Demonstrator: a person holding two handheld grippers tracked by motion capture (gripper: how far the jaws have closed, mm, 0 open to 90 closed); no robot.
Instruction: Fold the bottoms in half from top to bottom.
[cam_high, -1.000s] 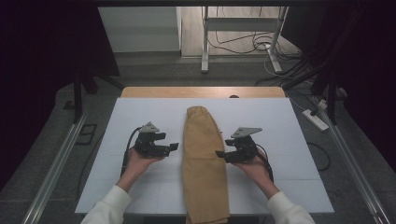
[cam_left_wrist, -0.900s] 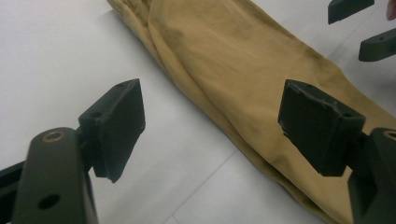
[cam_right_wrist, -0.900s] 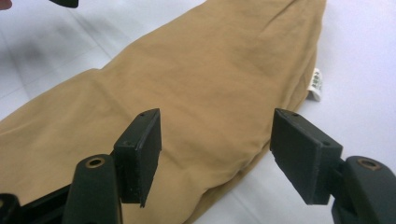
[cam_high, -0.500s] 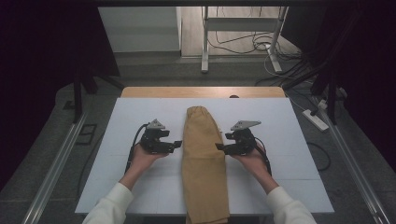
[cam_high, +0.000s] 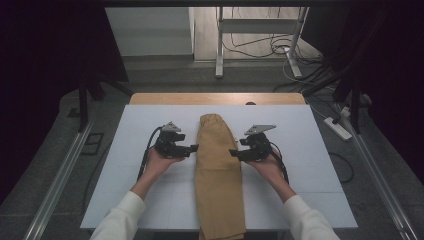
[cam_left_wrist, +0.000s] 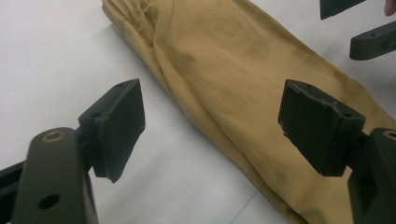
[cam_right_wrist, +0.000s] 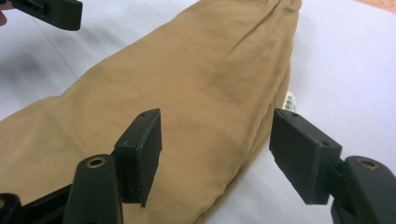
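Beside tan garment (cam_right_wrist: 196, 88): small unreadable tag (cam_right_wrist: 291, 101)

We see a white tabletop (cam_high: 130, 165) with a strip of bare wood along its far edge. Directly on it lies a folded tan garment (cam_high: 219, 175), running lengthwise down the middle from near that wooden strip to the near edge.

Matt tan cloth trousers (cam_high: 219, 170), smooth white tabletop (cam_high: 320, 150), wooden edge (cam_high: 220, 98)
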